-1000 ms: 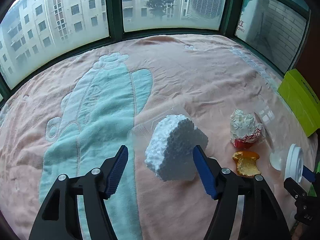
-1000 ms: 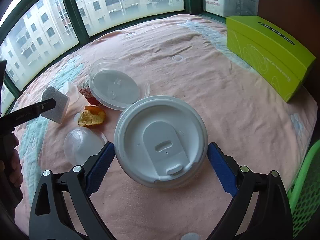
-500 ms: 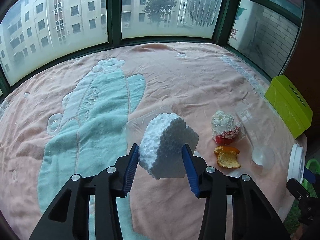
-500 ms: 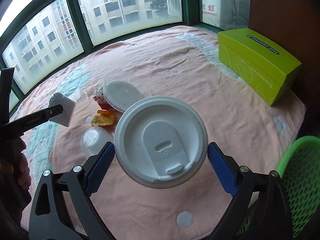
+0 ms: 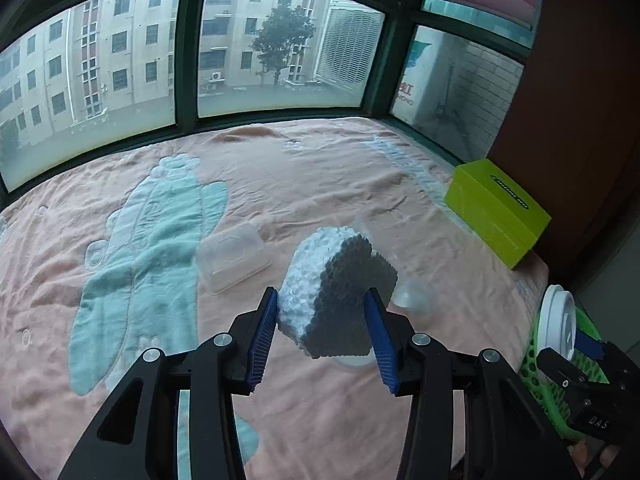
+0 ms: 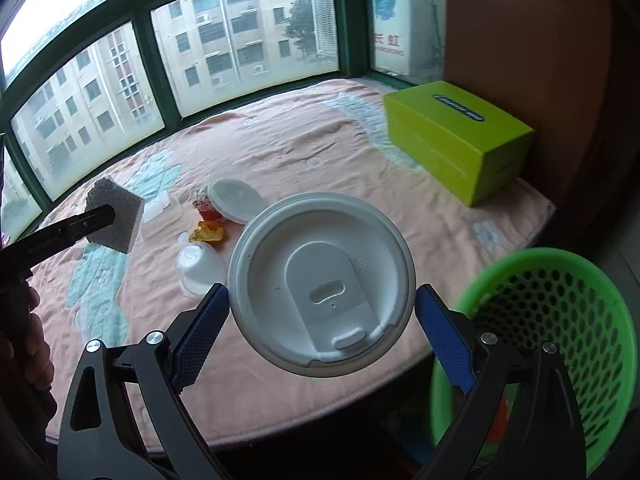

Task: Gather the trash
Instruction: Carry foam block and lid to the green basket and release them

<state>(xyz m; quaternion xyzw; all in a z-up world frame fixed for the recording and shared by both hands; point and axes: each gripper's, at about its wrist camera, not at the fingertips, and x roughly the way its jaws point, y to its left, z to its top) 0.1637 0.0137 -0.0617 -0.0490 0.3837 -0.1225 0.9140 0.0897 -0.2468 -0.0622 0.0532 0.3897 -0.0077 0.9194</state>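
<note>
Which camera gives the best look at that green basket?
The right wrist view: the green basket shows its rim and perforated wall below the blanket's edge. In the left wrist view, only a sliver peeks out behind the white lid.

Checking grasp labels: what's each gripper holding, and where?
Left gripper: foam block, pinched across its opposite sides. Right gripper: white cup lid, clamped at opposite rim edges.

Soft daylight from windows [image 5: 280, 52], sharp, fisheye-bent edges
</note>
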